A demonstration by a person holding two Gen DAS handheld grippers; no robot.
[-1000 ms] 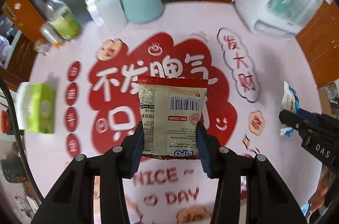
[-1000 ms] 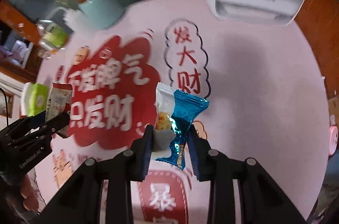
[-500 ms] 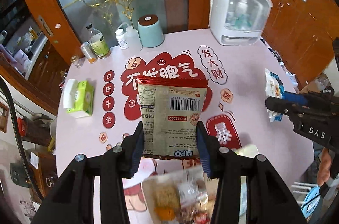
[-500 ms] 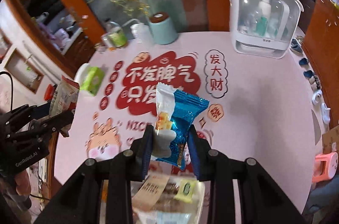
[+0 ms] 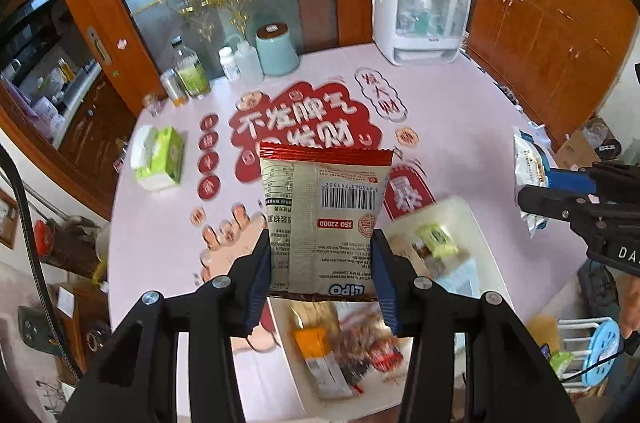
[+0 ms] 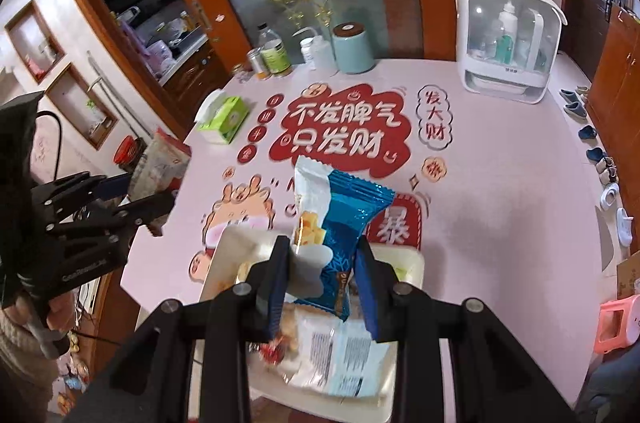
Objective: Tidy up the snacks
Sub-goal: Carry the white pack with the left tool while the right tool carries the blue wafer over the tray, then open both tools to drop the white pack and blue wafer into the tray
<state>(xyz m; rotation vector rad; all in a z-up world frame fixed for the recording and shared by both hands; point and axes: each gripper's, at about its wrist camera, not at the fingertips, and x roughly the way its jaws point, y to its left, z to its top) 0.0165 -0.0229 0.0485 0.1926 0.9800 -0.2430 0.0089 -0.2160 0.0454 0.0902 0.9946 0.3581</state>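
While both grippers are hovering above the white tray (image 5: 476, 223), each is clamping a snack.
Left gripper (image 5: 322, 271) is pinching a beige red-topped packet (image 5: 324, 215); right gripper (image 6: 322, 283) is squeezing a blue-and-white packet (image 6: 332, 223), over the pink table (image 6: 500, 183).

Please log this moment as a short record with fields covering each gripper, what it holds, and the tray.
left gripper: jaws shut on the LiPO packet, barcode side facing the camera, held up above the table
right gripper: jaws shut on the blue and white packet, also lifted
tray: white, on the pink tablecloth, already holding several snacks
position: both packets hang near or over the tray, neither released
background: green tissue box, teal canister
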